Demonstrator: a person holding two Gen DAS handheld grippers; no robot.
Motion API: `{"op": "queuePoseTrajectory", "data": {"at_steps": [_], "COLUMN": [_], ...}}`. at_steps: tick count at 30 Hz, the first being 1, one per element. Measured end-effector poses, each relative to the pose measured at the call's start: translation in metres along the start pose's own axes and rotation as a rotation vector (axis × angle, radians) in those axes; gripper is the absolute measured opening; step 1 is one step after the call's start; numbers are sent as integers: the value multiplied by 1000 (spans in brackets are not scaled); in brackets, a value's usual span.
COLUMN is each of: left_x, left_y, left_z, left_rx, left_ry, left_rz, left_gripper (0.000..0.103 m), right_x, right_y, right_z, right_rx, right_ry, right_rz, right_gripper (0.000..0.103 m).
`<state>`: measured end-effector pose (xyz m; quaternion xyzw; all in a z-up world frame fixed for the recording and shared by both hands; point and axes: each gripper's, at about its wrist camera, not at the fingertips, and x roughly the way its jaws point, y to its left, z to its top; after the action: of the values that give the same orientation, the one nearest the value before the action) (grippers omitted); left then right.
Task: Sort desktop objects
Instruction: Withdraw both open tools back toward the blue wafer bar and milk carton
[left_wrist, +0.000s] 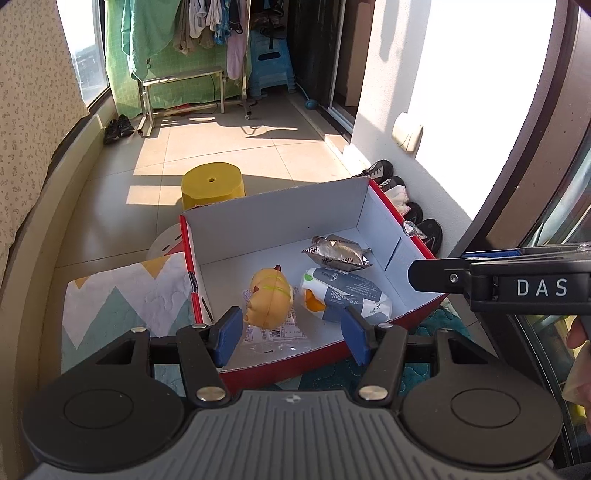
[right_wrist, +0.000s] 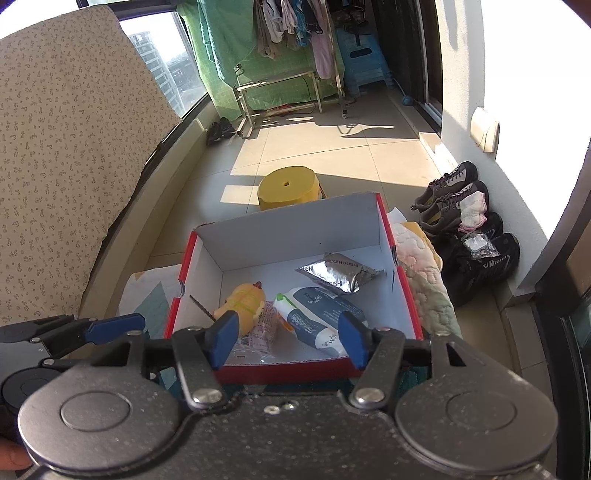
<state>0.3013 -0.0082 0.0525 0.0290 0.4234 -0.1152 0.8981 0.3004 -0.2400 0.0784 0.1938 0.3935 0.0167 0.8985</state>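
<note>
A red cardboard box (left_wrist: 277, 221) with a white inside sits on a quilted cloth. In it lie a yellow squishy toy (left_wrist: 269, 299) on a clear barcoded bag (left_wrist: 275, 334), a blue-and-white wipes pack (left_wrist: 347, 299) and a silver snack packet (left_wrist: 338, 254). My left gripper (left_wrist: 292, 336) hovers open over the box's near edge, with nothing pressed between its blue pads. My right gripper (right_wrist: 289, 339) also stands open above the near edge, over the toy (right_wrist: 245, 301) and the wipes pack (right_wrist: 314, 317). Each gripper shows at the other view's side.
A yellow stool (left_wrist: 212, 182) stands on the tiled floor behind the box. Several shoes (right_wrist: 454, 192) line the right wall. A patterned cushion (right_wrist: 66, 147) fills the left side. The zigzag quilt (left_wrist: 122, 291) lies left of the box. A clothes rack stands far back.
</note>
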Motion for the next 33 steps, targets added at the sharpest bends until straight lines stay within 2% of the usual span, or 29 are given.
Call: {"op": "queuePoseTrajectory", "data": {"at_steps": [14, 17, 27, 33], "left_x": [-55, -67, -86, -87], "left_y": [-6, -8, -7, -3], "left_z": [-34, -43, -71, -89], "left_rx": [1, -3, -13, -44], "left_ry": [-24, -31, -34, -20], "left_rz": [-29, -32, -42, -48], "left_gripper": [58, 65, 69, 79], "right_x": [-55, -63, -71, -68], "right_y": [14, 15, 6, 2], "right_z": [-30, -41, -79, -99], "right_rx": [-25, -23, 23, 47], "right_ry": [-46, -46, -18, 8], "right_rz": [55, 56, 42, 29], "right_gripper": [64, 65, 67, 67]}}
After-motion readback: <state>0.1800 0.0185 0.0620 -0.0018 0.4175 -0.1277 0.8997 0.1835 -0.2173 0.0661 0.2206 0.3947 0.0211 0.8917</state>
